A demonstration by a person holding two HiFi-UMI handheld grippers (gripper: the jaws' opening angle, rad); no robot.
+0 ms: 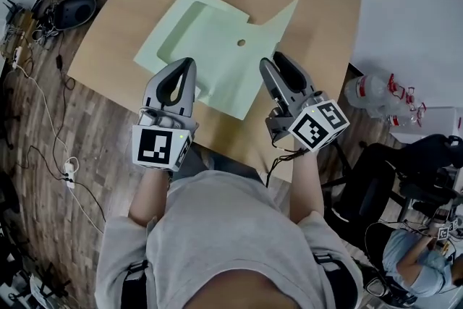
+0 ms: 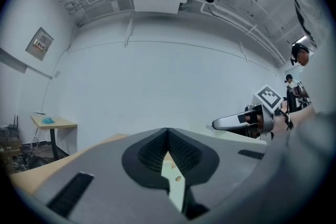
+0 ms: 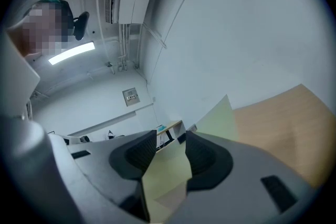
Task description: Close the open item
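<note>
Left hand-held gripper is clenched on the near edge of the folder; a thin strip of sheet shows in the slit between its pads. Right hand-held gripper is released: jaws stand apart with the sheet passing between them, not pinched.

Progress: the folder lies flat on the table, and its pointed flap is spread outward, so closing appears not yet done. The flap remains to be folded over.

Materials: folder is pale green, thin, matte and card-like, with a small round stud. Table is light wood with rounded corners.
</note>
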